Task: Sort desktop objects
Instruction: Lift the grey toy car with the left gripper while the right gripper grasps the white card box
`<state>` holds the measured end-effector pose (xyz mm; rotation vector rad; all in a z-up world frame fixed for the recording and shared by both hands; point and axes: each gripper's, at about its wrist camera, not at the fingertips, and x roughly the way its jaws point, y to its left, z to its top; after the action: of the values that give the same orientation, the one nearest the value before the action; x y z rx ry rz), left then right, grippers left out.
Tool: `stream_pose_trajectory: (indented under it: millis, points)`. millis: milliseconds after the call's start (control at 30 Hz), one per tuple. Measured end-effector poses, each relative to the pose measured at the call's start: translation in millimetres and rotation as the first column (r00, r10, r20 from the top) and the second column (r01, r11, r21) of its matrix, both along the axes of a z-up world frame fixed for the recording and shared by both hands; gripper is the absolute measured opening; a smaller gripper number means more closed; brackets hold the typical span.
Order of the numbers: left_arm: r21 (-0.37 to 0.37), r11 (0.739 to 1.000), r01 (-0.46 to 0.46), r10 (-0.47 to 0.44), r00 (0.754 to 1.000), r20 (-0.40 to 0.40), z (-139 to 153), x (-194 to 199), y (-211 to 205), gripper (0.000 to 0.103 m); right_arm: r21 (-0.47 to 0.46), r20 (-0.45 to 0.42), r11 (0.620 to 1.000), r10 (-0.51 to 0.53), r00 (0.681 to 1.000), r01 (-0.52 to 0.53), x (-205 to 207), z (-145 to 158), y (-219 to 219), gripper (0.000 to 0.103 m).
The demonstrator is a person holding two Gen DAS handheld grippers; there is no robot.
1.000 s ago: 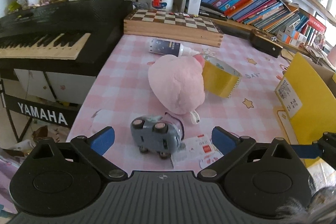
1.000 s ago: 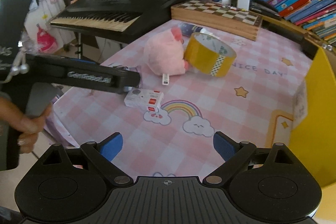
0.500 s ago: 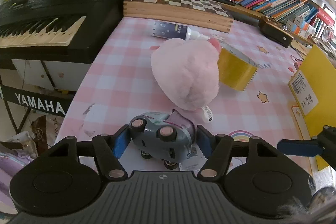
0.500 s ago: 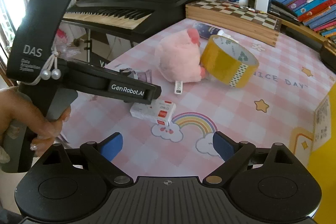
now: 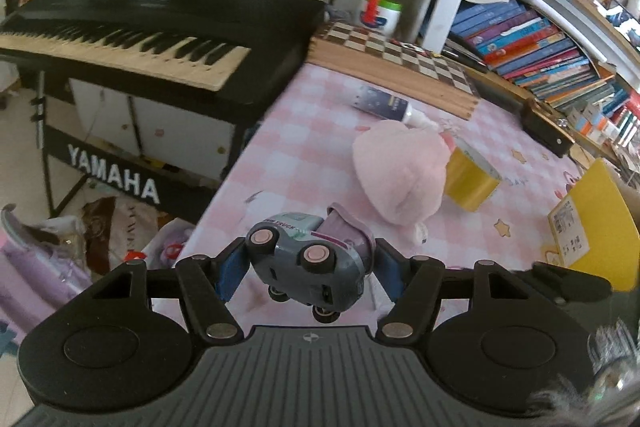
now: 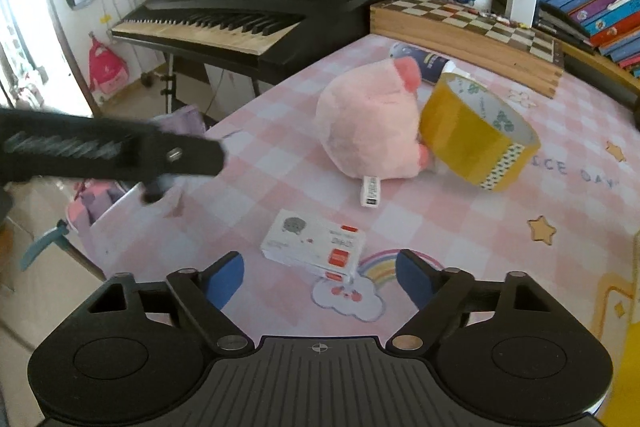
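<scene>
Grey plastic fills the grip of the left gripper [image 5: 306,269]: a small toy truck [image 5: 306,261] is clamped between its blue pads [image 5: 231,273], tilted so that its wheels show, and it seems to hang clear of the pink checked tablecloth [image 5: 304,155] near the table's edge. This looks like the carrying step of the sort, with one object picked and on its way somewhere. The right gripper [image 6: 320,277] holds nothing; its jaws stand wide, hovering just short of a small white card box [image 6: 314,245] that lies flat beside the rainbow print. Behind that box sit a pink plush pig [image 6: 370,129] and a roll of yellow tape [image 6: 476,139], which touch, with a small bottle [image 6: 424,61] lying beyond them in front of the chessboard box [image 6: 468,31]. A yellow bin [image 5: 596,223] stands at the right edge of the table and is probably where the truck belongs, though that is a guess. The next move calls for carrying the truck across without loosening the pads, since the hold is on a rounded body, and lowering it before release.
</scene>
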<state>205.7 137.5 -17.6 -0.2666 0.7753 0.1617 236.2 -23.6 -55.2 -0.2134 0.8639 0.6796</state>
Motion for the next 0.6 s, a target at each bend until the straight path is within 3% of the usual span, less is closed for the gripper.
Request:
stream_pose_trajectory:
  millis: [100, 300, 600]
  points:
    - [-0.004, 1.000, -0.027, 0.027, 1.000, -0.005, 3, -10, 2, 0.064, 0.003, -0.015, 1.000, -0.027, 1.000, 0.027, 2, -5, 7, 0.071]
    - [-0.005, 0.999, -0.040, 0.040, 0.999, -0.006, 8, -19, 3, 0.064, -0.021, 0.060, 0.998, -0.051, 0.997, 0.052, -2, -8, 17, 0.056]
    - [-0.015, 1.000, -0.015, 0.015, 0.999, 0.034, 17, -25, 1, 0.064, 0.027, 0.064, 0.997, -0.070, 0.995, 0.068, -5, 6, 2, 0.055]
